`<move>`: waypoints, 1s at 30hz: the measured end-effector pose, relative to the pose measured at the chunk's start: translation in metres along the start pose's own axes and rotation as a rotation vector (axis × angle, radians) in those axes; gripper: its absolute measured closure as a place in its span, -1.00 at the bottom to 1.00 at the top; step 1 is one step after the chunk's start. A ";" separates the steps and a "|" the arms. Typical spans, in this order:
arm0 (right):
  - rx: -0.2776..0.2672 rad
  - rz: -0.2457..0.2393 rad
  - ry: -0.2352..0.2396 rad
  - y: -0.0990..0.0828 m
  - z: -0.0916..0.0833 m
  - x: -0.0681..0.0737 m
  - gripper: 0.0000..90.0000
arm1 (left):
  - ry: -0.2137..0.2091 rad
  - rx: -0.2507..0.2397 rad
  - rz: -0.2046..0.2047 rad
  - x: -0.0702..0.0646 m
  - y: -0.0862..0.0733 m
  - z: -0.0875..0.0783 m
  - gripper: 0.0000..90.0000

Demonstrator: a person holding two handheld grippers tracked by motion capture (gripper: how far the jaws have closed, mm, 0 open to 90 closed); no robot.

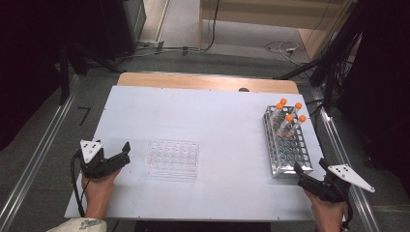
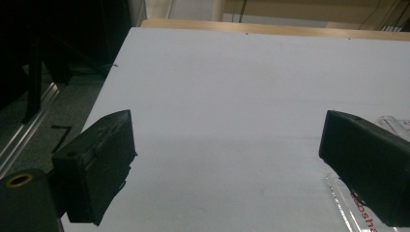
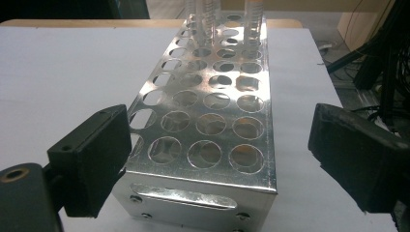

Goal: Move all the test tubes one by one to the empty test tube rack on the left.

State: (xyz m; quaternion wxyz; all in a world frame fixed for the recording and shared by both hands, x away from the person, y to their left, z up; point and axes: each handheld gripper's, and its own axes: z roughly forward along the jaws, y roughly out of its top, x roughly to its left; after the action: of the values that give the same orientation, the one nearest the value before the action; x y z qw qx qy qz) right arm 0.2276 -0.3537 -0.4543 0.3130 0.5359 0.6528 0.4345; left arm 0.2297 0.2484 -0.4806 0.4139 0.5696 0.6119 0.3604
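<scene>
A clear plastic well plate (image 1: pixel 172 158) lies flat on the white table, left of centre. My left gripper (image 1: pixel 124 155) sits just left of it, open and holding nothing. In the left gripper view the gripper (image 2: pixel 227 130) frames bare table, and a corner of the clear plate (image 2: pixel 389 123) peeks past the right jaw. A metal tube rack (image 1: pixel 286 142) stands at the right with several orange-capped tubes (image 1: pixel 289 113) at its far end. My right gripper (image 1: pixel 300 175) is open at the rack's near end. In the right gripper view the gripper (image 3: pixel 220 116) straddles the rack (image 3: pixel 217 96) without touching it; the tubes (image 3: pixel 203 19) rise at the top.
The white table board (image 1: pixel 217 116) has a wooden strip (image 1: pixel 203 81) along its far edge. Metal rails (image 1: pixel 34 159) run along both sides on the floor. Cables and dark stands (image 1: pixel 333 63) crowd the far right.
</scene>
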 end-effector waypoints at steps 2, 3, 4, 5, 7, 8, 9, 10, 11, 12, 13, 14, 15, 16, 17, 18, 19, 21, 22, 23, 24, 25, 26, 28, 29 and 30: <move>-0.011 -0.001 0.004 0.004 0.000 -0.001 -0.85 | -0.001 -0.001 0.001 0.000 0.000 0.000 -0.85; -0.015 0.004 0.006 0.006 0.001 -0.002 -0.85 | -0.001 -0.002 0.002 0.000 0.000 0.000 -0.85; -0.021 0.006 0.010 0.008 0.001 -0.003 -0.85 | -0.001 -0.002 0.001 -0.001 0.000 0.001 -0.85; -0.027 0.009 0.013 0.010 0.002 -0.005 -0.85 | -0.001 -0.002 0.001 -0.001 0.000 0.001 -0.85; -0.028 0.014 0.019 0.014 0.004 -0.008 -0.85 | -0.001 -0.003 0.000 -0.001 0.000 0.001 -0.85; -0.028 0.012 0.020 0.015 0.006 -0.009 -0.84 | -0.002 -0.003 0.001 -0.001 0.000 0.001 -0.85; -0.024 0.009 0.018 0.016 0.007 -0.011 -0.84 | -0.002 -0.002 0.001 -0.001 0.000 0.001 -0.85; -0.021 0.005 0.017 0.017 0.009 -0.012 -0.84 | -0.002 -0.002 0.000 -0.001 0.000 0.001 -0.85; -0.021 -0.002 0.016 0.019 0.011 -0.015 -0.84 | -0.002 -0.003 0.000 -0.001 0.000 0.001 -0.85; -0.021 -0.002 0.016 0.019 0.011 -0.015 -0.84 | -0.002 -0.004 -0.001 -0.001 0.000 0.001 -0.85; -0.021 0.001 0.016 0.021 0.012 -0.016 -0.84 | -0.001 -0.005 -0.001 -0.001 0.000 0.001 -0.85; -0.024 -0.006 0.015 0.023 0.014 -0.018 -0.83 | -0.001 -0.004 -0.001 -0.001 0.000 0.001 -0.85; -0.023 -0.021 0.021 0.027 0.018 -0.022 -0.75 | 0.000 -0.005 -0.001 -0.001 0.000 0.001 -0.85; -0.022 -0.024 0.020 0.029 0.020 -0.024 -0.75 | 0.001 -0.006 0.000 -0.001 0.000 0.001 -0.85; -0.021 -0.029 0.022 0.031 0.022 -0.026 -0.75 | 0.001 -0.006 0.000 -0.001 0.000 0.001 -0.85; -0.021 -0.030 0.028 0.033 0.025 -0.029 -0.75 | 0.001 -0.007 0.000 -0.001 0.000 0.001 -0.85; -0.016 -0.028 0.030 0.035 0.028 -0.032 -0.75 | 0.001 -0.006 0.001 -0.001 0.000 0.001 -0.85; -0.019 -0.030 0.023 0.038 0.032 -0.036 -0.75 | 0.002 -0.003 0.001 -0.001 0.000 0.001 -0.85; -0.023 -0.035 0.020 0.040 0.035 -0.038 -0.75 | 0.003 -0.003 -0.001 -0.001 0.000 0.001 -0.85; -0.026 -0.033 0.020 0.043 0.037 -0.040 -0.75 | 0.003 -0.002 -0.001 0.000 0.000 0.001 -0.85; -0.029 -0.031 0.022 0.045 0.039 -0.043 -0.74 | 0.004 -0.002 -0.002 0.000 0.000 0.001 -0.85; -0.029 -0.031 0.022 0.045 0.039 -0.043 -0.74 | 0.005 -0.002 -0.002 0.000 0.000 0.001 -0.85; -0.029 -0.028 0.021 0.047 0.042 -0.045 -0.74 | 0.006 -0.003 -0.004 0.000 0.000 0.001 -0.85; -0.029 -0.017 0.024 0.050 0.048 -0.049 -0.74 | 0.005 -0.002 -0.007 0.000 0.000 0.001 -0.85; -0.032 -0.014 0.026 0.052 0.051 -0.051 -0.74 | 0.005 -0.002 -0.007 0.000 0.000 0.001 -0.85; -0.033 -0.007 0.031 0.053 0.054 -0.053 -0.73 | 0.005 0.000 -0.008 0.000 0.000 0.001 -0.85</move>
State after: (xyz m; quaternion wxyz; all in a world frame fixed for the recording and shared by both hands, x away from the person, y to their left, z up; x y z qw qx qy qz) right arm 0.3094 -0.3897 -0.4323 0.3129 0.5217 0.6521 0.4524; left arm 0.2303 0.2487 -0.4812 0.4137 0.5663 0.6152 0.3601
